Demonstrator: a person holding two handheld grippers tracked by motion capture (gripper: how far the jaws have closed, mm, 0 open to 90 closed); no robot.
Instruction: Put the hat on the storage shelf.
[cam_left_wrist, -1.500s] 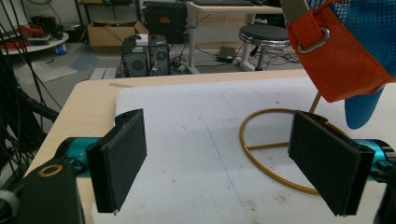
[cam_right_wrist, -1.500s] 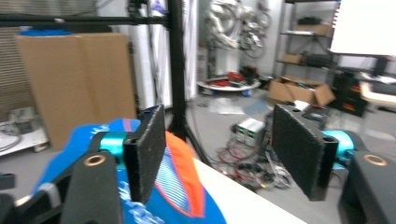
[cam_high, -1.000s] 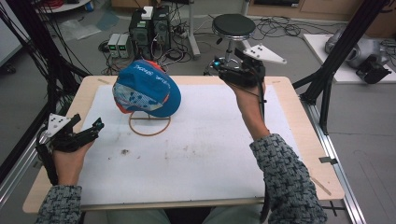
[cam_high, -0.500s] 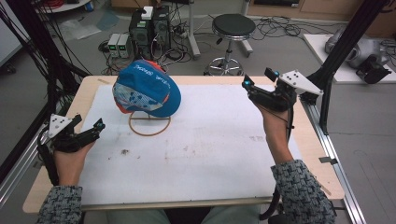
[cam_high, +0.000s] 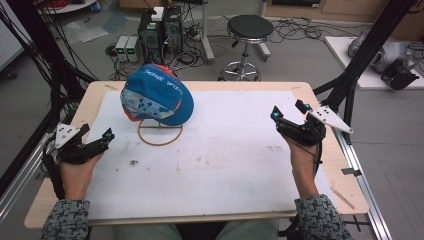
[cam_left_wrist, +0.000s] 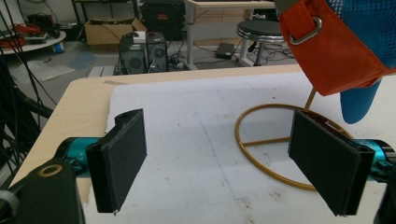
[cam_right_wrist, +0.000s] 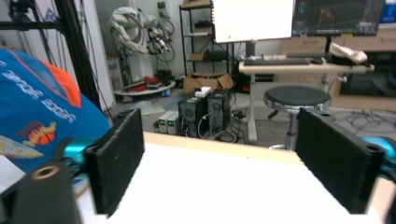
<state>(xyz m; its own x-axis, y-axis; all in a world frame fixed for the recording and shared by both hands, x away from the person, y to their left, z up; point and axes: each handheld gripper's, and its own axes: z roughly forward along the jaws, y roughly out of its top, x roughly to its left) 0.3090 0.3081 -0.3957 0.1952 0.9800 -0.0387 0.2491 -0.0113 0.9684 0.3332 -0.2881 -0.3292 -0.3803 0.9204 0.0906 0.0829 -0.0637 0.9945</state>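
My right claw (cam_high: 289, 111) has just been opening, nothing between its jaws; my left claw (cam_high: 96, 134) is released. The blue-and-orange fabric cap (cam_high: 157, 100) on its gold wire stand (cam_high: 160, 134) sits at eleven o'clock on the worktop (cam_high: 225, 165).

Cap (cam_high: 159, 100): blue body with white lettering on the crown, a white-and-blue patterned panel on its side, orange trim along the lower edge; in the left gripper view the back strap is orange with a silver metal ring and blue mesh beside it; in the right gripper view a small orange basketball emblem on the blue

Wire stand (cam_high: 160, 134) under the cap: gold

Table (cam_high: 320, 90): light wood edge, covered by a white sheet (cam_high: 235, 165) with small dark smudges

Left gripper (cam_high: 95, 145) and right gripper (cam_high: 289, 112): black bodies, black pads, teal at the jaw mounts, grey three-cornered plates

Sleeves (cam_high: 320, 220): grey-and-white speckled knit

Stool (cam_high: 250, 27): black seat, chrome legs
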